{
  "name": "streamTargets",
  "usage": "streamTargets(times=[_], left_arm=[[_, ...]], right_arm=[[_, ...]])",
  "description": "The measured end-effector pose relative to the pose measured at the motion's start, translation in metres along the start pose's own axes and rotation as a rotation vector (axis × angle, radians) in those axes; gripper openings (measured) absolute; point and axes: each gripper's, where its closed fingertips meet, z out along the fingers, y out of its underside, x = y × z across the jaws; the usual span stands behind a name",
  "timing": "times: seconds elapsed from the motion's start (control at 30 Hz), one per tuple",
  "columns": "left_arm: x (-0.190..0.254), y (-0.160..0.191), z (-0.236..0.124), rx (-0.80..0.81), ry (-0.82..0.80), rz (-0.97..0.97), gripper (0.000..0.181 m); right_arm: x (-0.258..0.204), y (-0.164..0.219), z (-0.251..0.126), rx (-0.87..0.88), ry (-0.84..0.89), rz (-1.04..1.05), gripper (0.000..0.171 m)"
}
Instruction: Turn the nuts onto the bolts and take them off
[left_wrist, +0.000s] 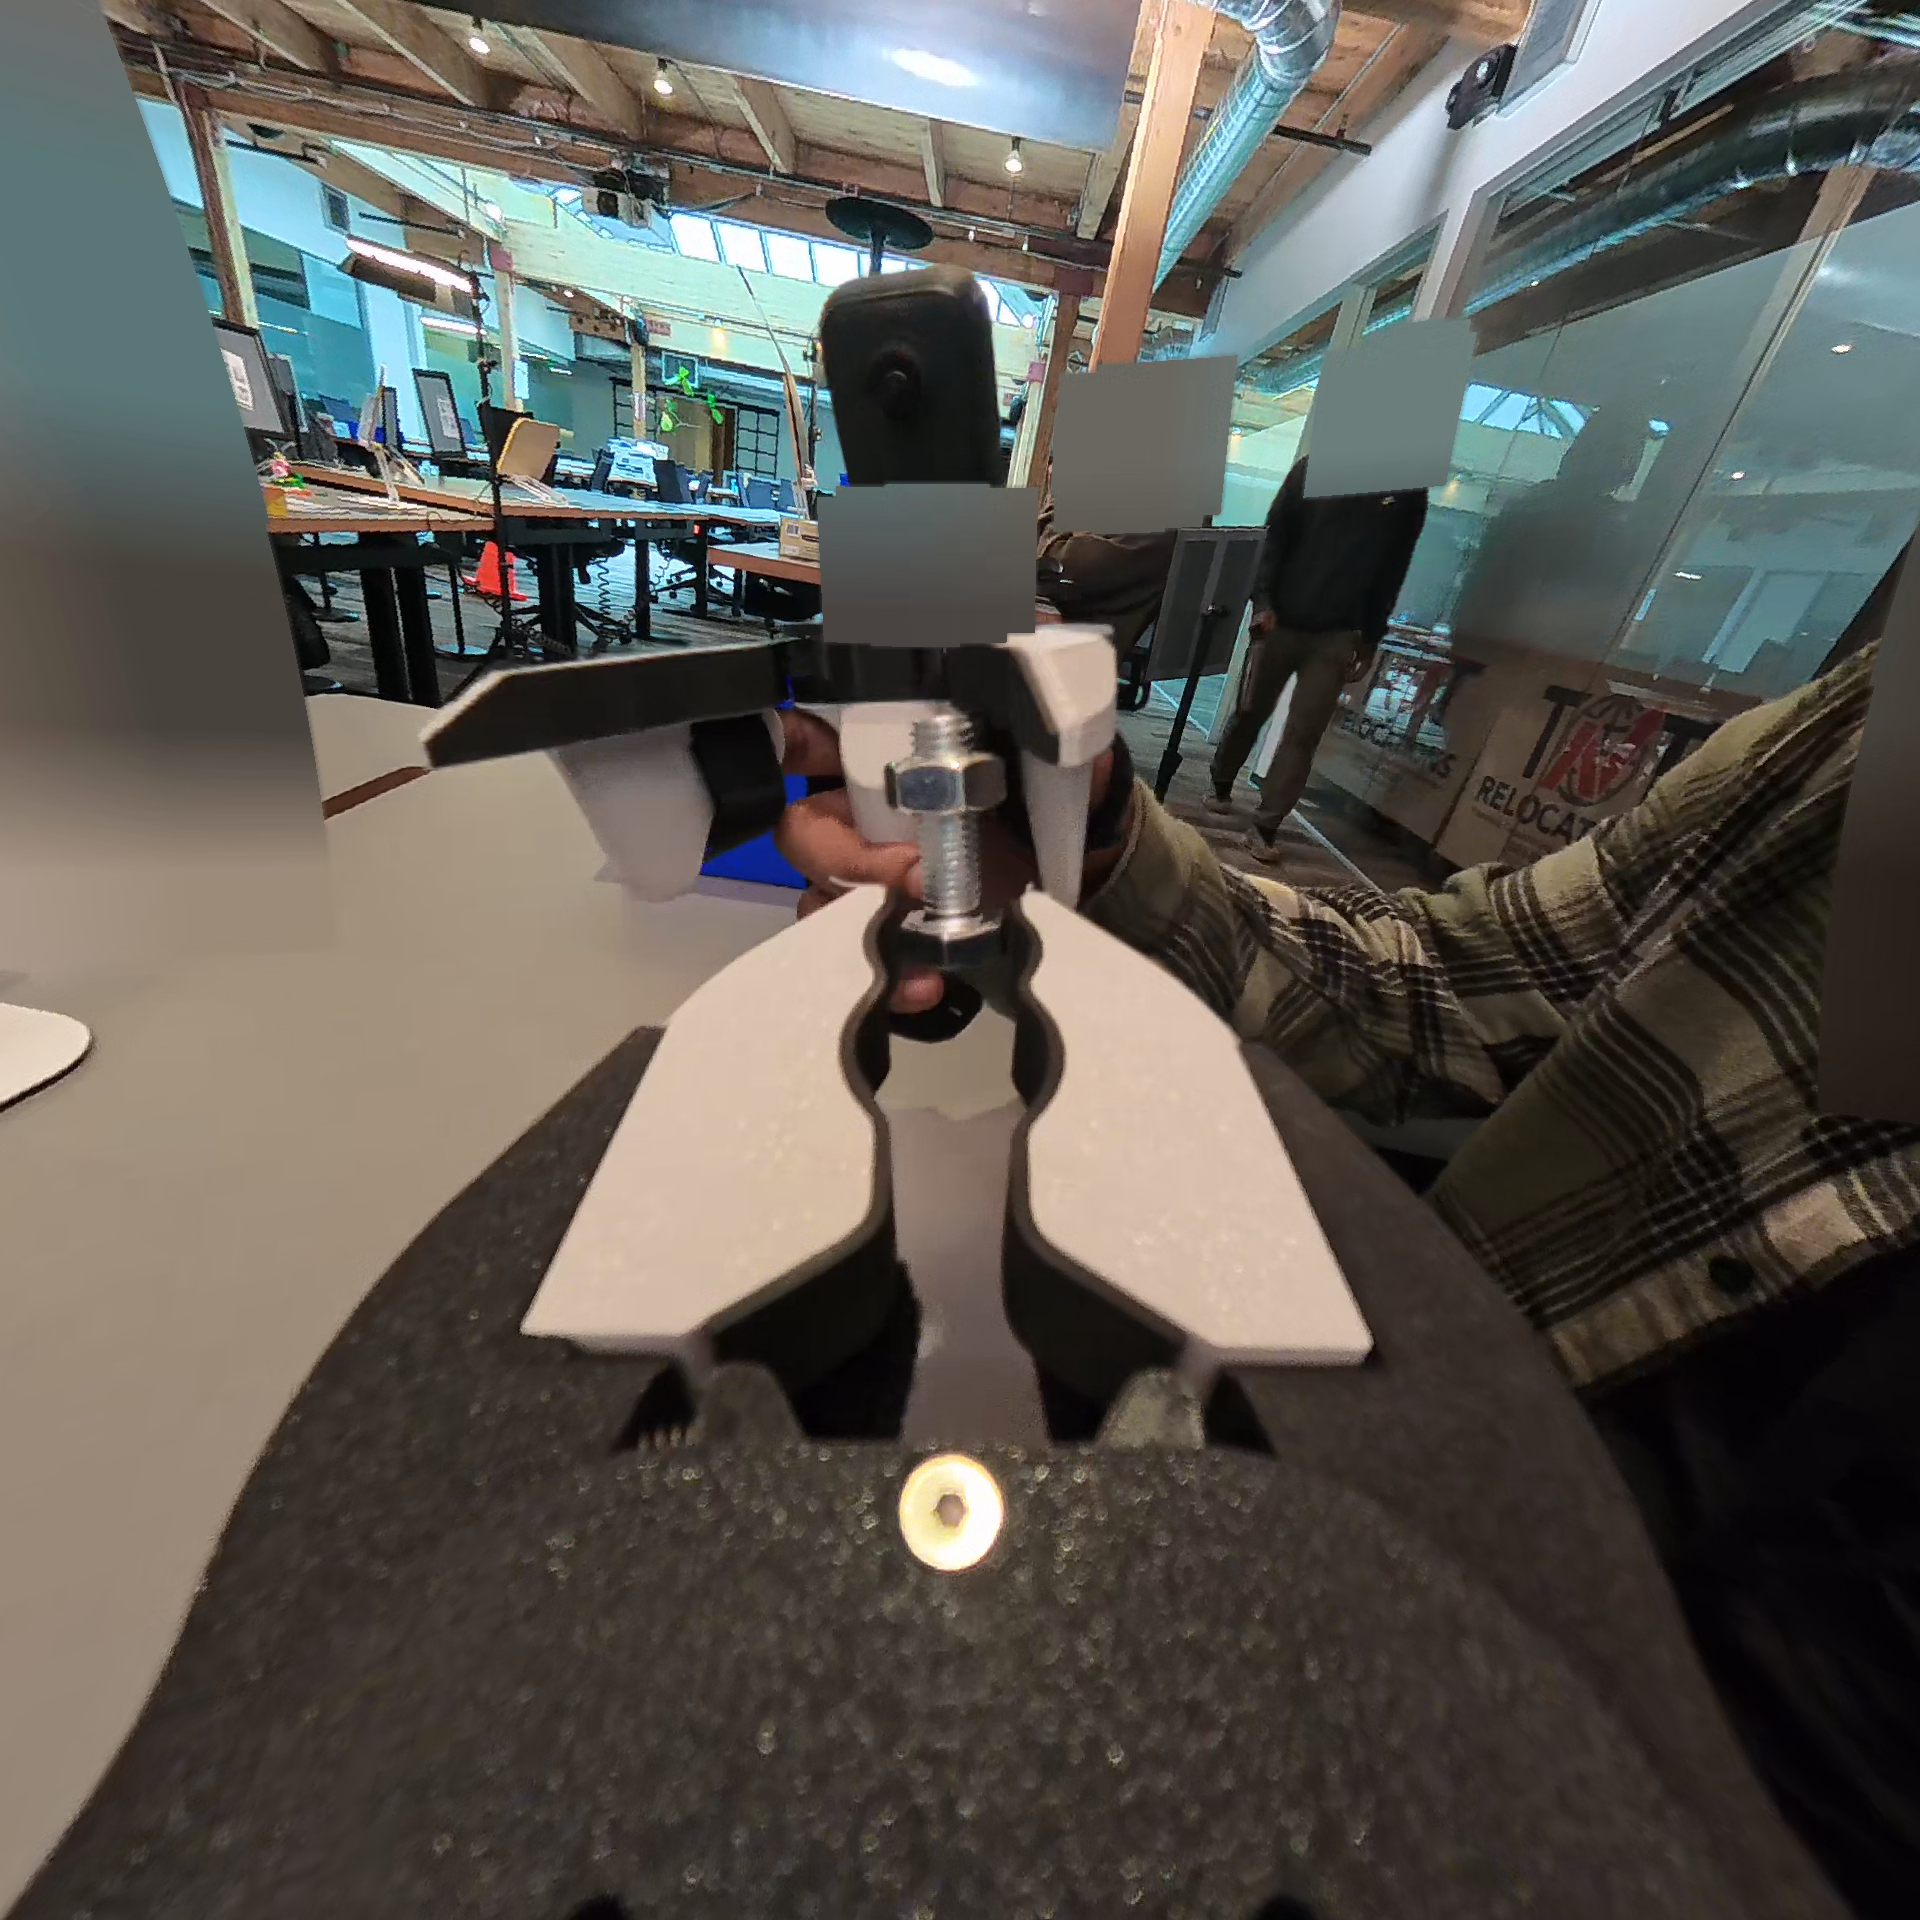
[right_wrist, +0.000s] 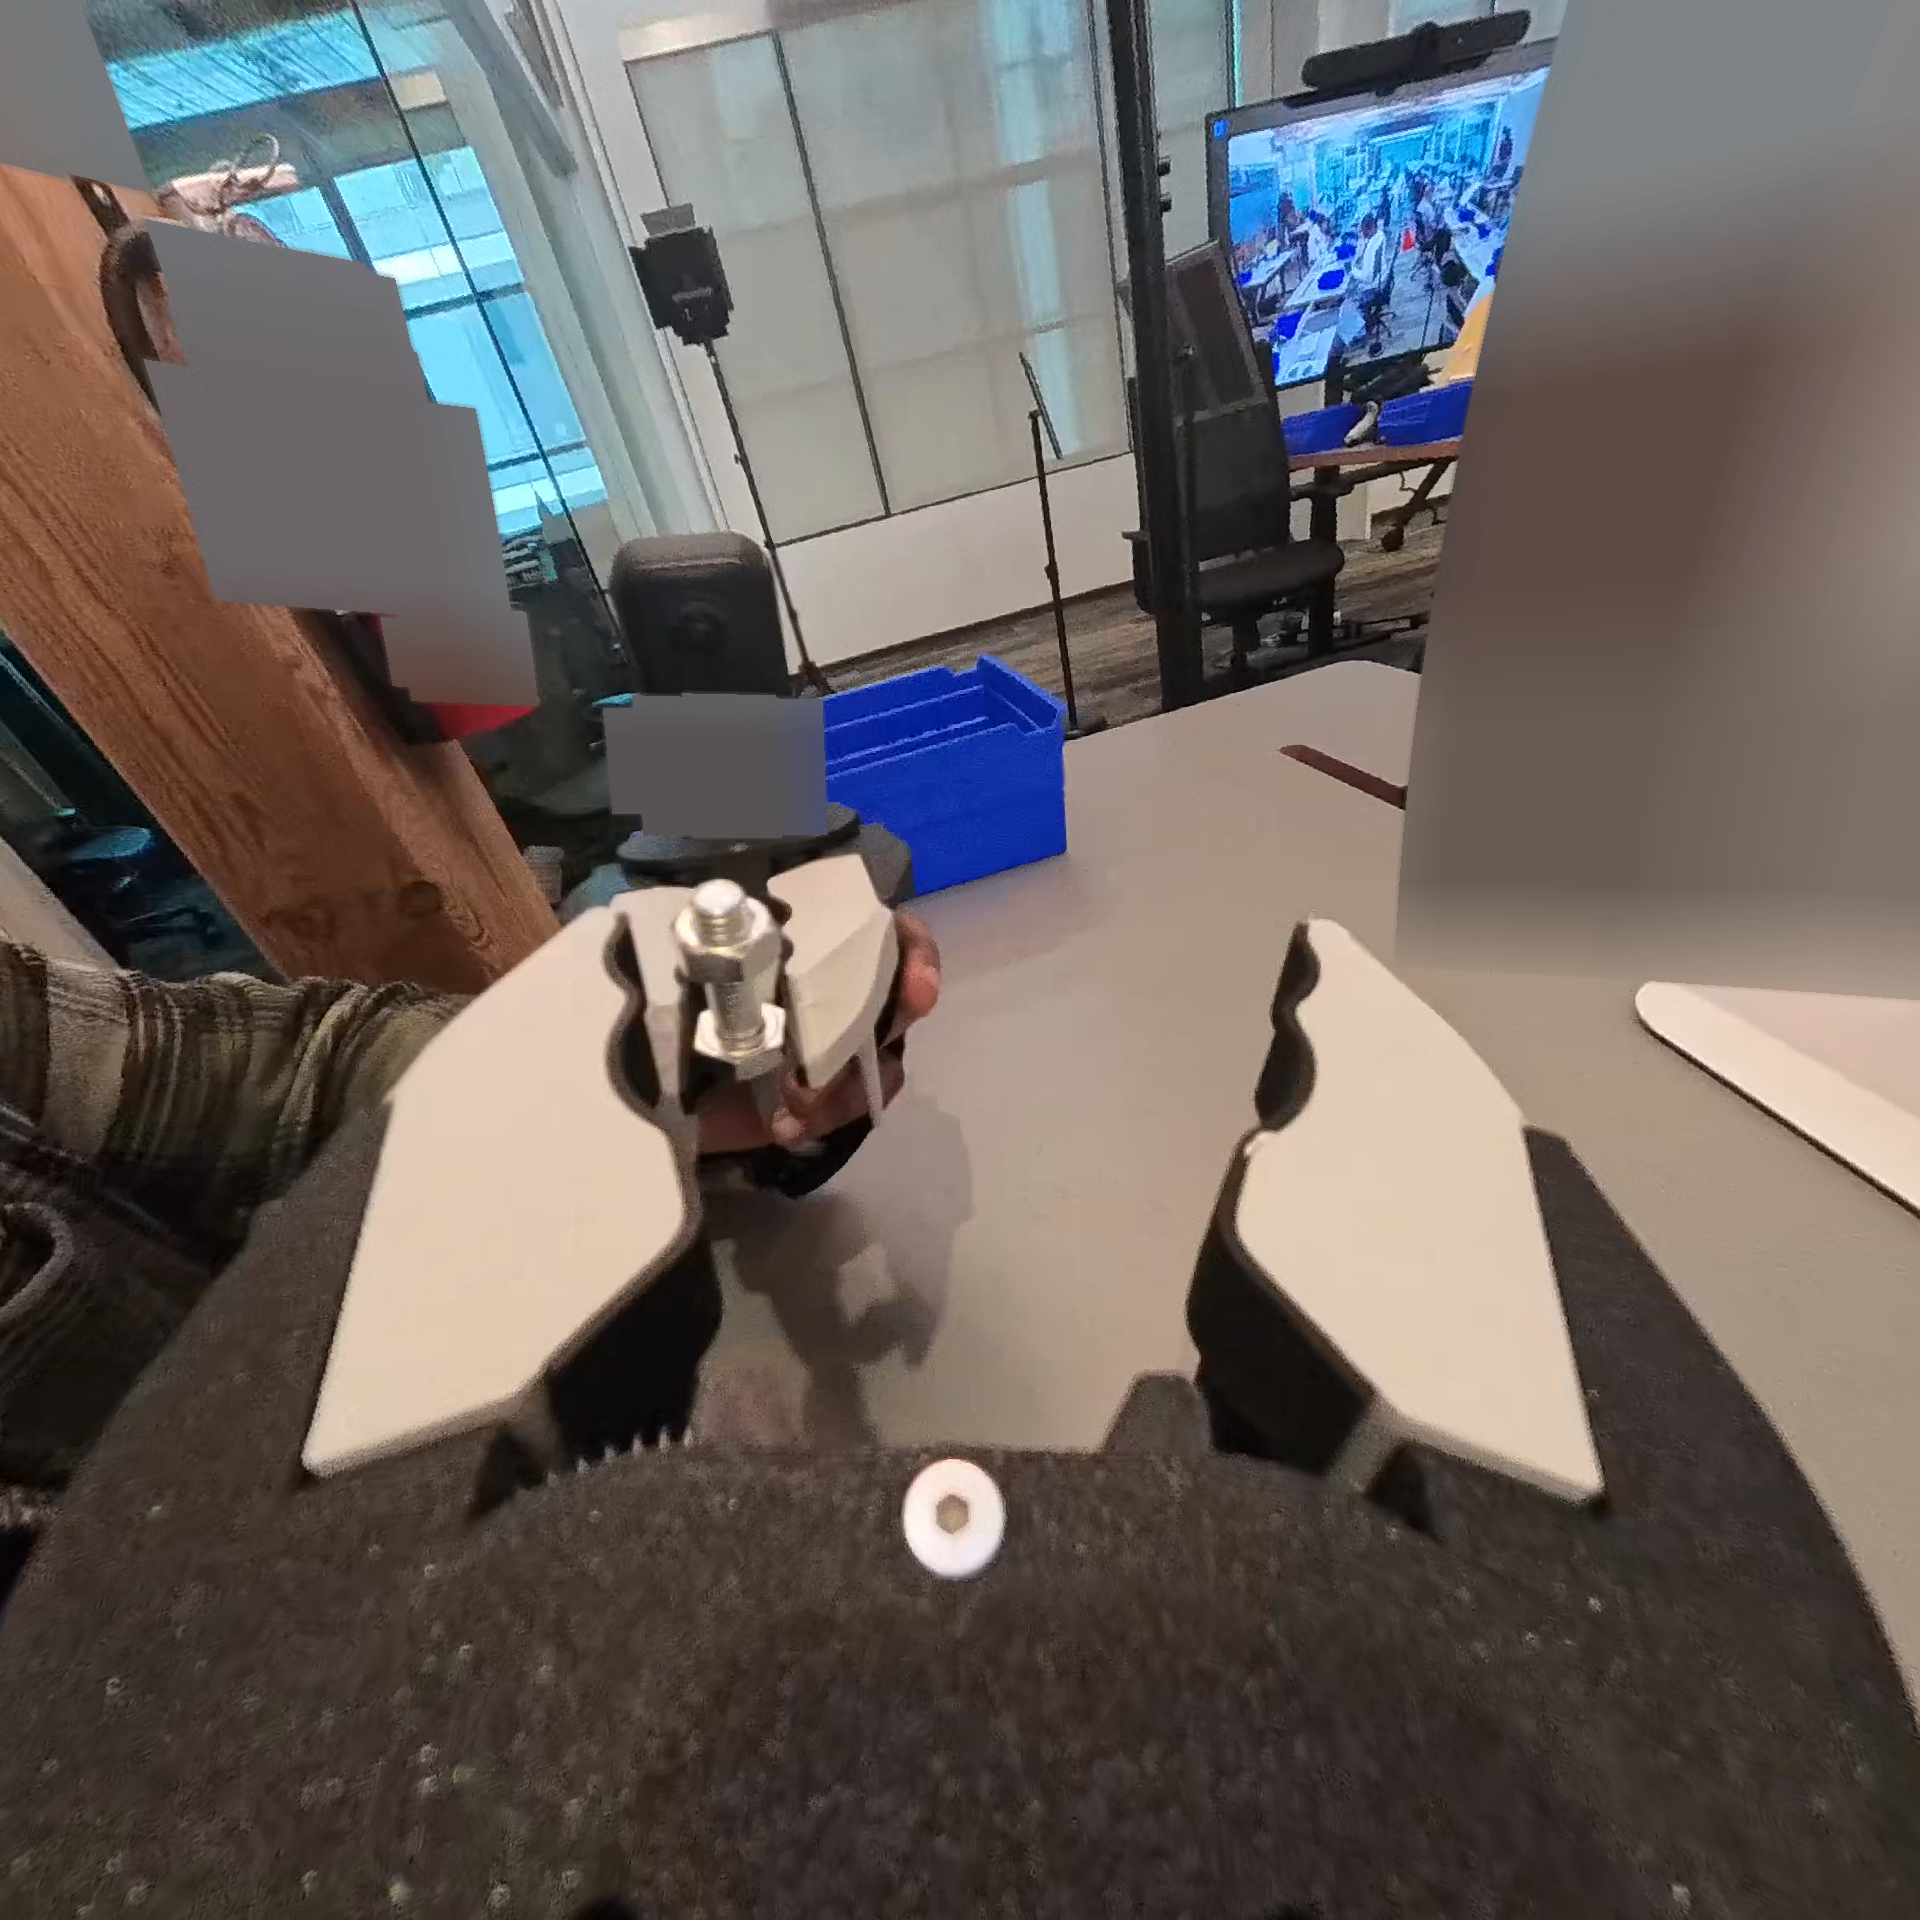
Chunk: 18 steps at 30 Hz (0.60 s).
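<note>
Left white two-finger gripper (left_wrist: 951, 935) clamps the silver threaded steel bolt (left_wrist: 943, 852) by its head, upright; my right gripper (right_wrist: 971, 1049) is released beside the hexagonal nut (right_wrist: 724, 941). Closing off-centre could cross-thread it.

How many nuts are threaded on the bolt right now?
1: the nut sits high on the bolt, near its threaded tip. The hexagon at the bottom is the bolt's head, clamped in the left gripper. The right gripper is open.
</note>
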Motion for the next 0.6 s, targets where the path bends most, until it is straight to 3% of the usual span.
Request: streamTargets(times=[0.3, 0.4, 0.47, 0.6], left_arm=[[0.004, -0.009, -0.003, 0.053, 0.027, -0.009, 0.018], [0.005, -0.008, -0.003, 0.056, 0.030, -0.009, 0.018], [0.006, -0.009, -0.003, 0.063, 0.035, -0.010, 0.018], [0.007, -0.011, -0.004, 0.070, 0.050, -0.013, 0.018]], right_arm=[[0.001, -0.005, -0.003, 0.030, -0.014, -0.003, 0.111], [0.003, -0.005, -0.006, 0.028, -0.020, -0.004, 0.104], [0.001, -0.005, -0.008, 0.025, -0.035, -0.006, 0.089], [0.001, -0.005, -0.008, 0.007, -0.025, -0.030, 0.092]])
